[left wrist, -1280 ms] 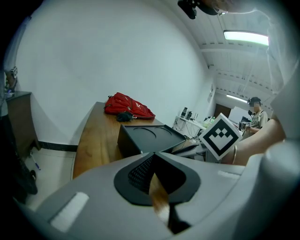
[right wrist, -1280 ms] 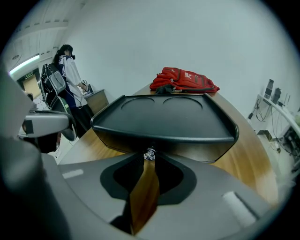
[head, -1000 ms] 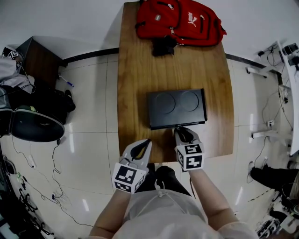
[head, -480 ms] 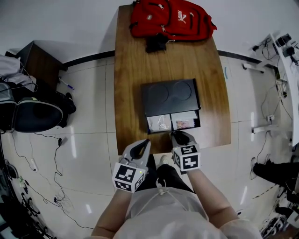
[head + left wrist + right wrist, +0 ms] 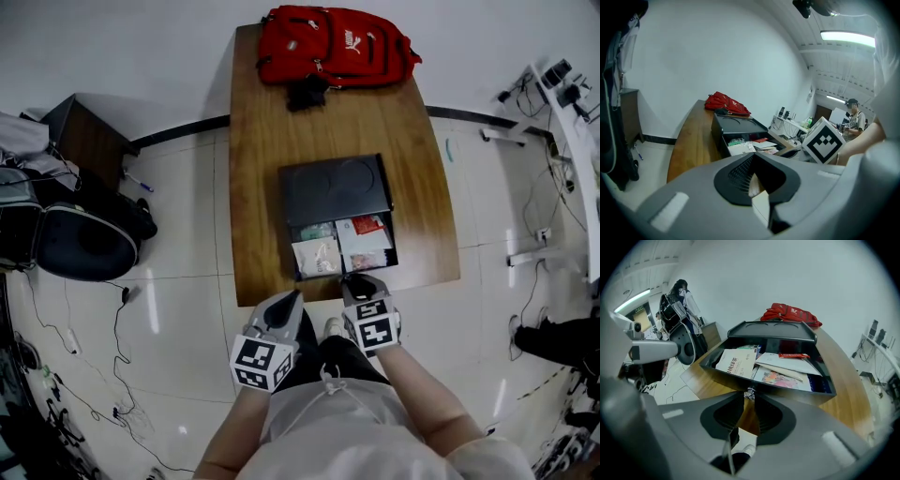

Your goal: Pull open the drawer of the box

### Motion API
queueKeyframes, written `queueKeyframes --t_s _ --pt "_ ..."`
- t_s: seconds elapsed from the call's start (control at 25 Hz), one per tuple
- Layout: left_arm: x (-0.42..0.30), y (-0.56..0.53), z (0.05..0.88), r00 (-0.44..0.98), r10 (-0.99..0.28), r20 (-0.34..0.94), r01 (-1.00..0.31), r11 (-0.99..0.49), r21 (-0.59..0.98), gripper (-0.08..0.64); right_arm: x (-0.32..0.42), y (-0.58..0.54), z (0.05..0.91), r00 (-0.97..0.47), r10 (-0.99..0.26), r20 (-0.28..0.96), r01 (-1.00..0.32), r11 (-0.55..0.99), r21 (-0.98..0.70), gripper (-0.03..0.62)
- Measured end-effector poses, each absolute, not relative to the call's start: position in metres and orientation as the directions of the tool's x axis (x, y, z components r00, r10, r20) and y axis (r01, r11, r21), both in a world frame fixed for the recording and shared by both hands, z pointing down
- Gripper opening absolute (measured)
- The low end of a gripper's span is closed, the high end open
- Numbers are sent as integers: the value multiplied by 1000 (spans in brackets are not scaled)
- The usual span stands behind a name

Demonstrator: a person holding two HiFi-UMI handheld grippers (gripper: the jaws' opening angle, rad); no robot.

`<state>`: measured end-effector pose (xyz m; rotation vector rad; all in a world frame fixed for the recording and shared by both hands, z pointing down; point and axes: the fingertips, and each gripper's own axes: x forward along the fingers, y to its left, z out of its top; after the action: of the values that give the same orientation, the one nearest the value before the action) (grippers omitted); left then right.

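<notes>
A black box sits on the wooden table, and its drawer stands pulled out toward me. Inside lie booklets, papers and packets. My right gripper is at the drawer's front edge, shut on the small metal knob in the middle of the front panel. My left gripper hangs off the table's near edge, left of the drawer, shut on nothing. From the left gripper view the box and the open drawer are some way ahead.
A red backpack with a black item lies at the table's far end. A dark bag and a chair stand on the floor at the left, beside a dark cabinet. Desks with cables line the right side.
The drawer has slid out from shut to wide open as my right gripper drew back with the knob. Its contents came into view. The left gripper stayed near the table's edge.
</notes>
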<state>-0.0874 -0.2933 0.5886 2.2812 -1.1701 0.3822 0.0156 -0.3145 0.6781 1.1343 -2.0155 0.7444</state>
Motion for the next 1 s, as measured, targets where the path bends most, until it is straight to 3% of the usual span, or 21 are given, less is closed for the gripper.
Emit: queueKeyframes --t_s 0.28,0.44,0.52,0.56,0.72,1.0 --pt "-75 -278 571 591 -667 453 -806 -484 339 5 19 -305 673 -432 -479 764 -881 405 -244 74" --pt "-71 -272 551 595 -683 424 -804 -508 309 5 27 -299 632 -481 -558 676 -872 384 -303 75" --pt "-69 -273 538 585 -703 404 -811 -515 279 5 33 -303 601 -497 -617 610 -864 413 -287 47" --pt "-68 -274 532 580 -714 392 -815 -515 267 5 37 -304 584 -506 -644 574 -860 430 -276 3" --pt "-66 -267 502 556 -756 345 -831 -510 222 5 49 -301 524 -548 -714 435 -835 494 -241 3" --pt "-70 -236 481 485 -817 313 -874 -436 214 5 61 -269 482 -603 -728 325 -795 580 -177 3"
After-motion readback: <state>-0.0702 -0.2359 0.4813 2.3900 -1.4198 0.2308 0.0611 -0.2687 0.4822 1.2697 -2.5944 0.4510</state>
